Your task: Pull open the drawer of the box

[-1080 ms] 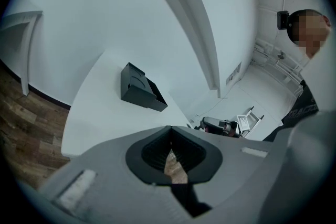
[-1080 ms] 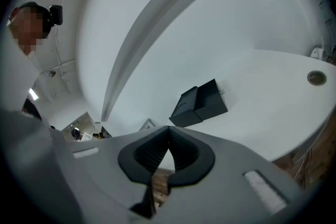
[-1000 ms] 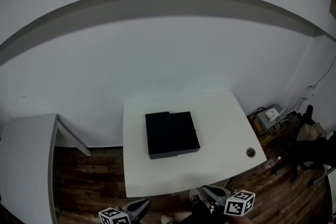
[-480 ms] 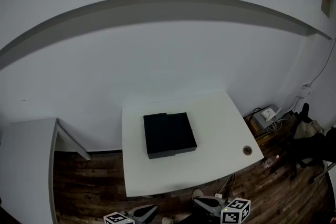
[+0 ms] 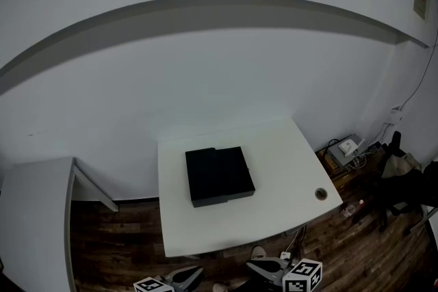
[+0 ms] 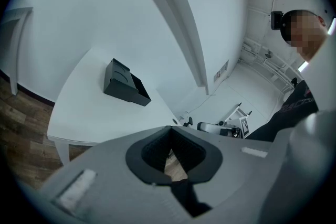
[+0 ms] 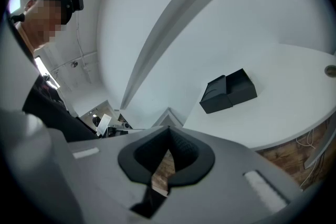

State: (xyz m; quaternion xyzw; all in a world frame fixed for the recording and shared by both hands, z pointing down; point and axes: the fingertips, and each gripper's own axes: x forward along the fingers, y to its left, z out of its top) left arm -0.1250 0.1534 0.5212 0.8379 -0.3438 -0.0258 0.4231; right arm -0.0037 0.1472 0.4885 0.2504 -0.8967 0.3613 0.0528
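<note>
Mid-frame in the head view, a white table (image 5: 274, 212) set against the wall, with the black box (image 5: 219, 176) lying flat on its left-centre part. Along the bottom edge, well apart from the box, left gripper (image 5: 195, 273) and right gripper (image 5: 253, 265), both with jaws closed together on nothing.

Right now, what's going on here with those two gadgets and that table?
A person stands back from the white table, holding a two-jaw gripper in each hand. The left gripper and the right gripper are both shut and empty, held low, short of the table's near edge. The black box lies on the table, and nothing touches it.
</note>
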